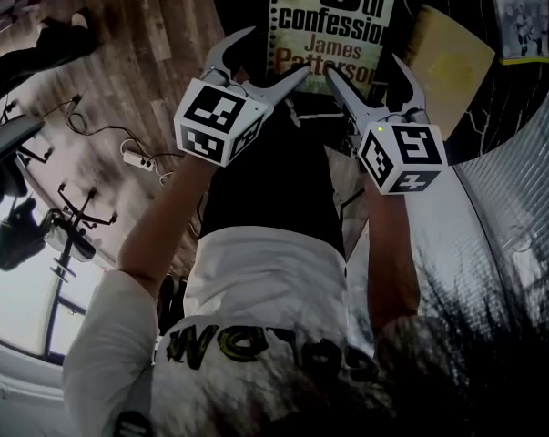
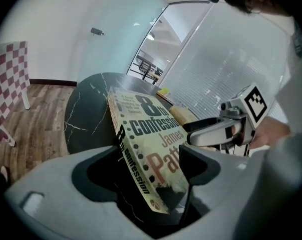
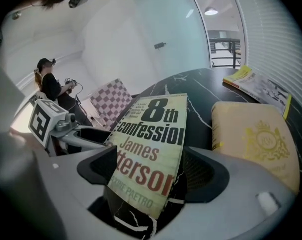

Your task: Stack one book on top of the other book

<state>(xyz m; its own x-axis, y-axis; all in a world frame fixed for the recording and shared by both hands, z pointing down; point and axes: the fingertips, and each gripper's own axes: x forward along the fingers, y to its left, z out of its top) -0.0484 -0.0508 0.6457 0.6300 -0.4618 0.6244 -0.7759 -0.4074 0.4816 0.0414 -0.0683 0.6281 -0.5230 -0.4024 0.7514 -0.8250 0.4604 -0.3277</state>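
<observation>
paperback (image 1: 333, 25), flat, spine toward left gripper (image 1: 271, 69)

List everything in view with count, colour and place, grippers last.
8th confession paperback: one, cream with black and red print, flat on the table
yellow book: one, gold crest, on the table right of the paperback
magazine: one, yellow-edged, table's far right
table: one, black marble
chair: one, red-and-white chequered, on the wood floor
power strip: one, white, on the floor
left gripper: one, grey, jaws apart around the paperback's near left corner
right gripper: one, grey, jaws apart around its near right corner
</observation>
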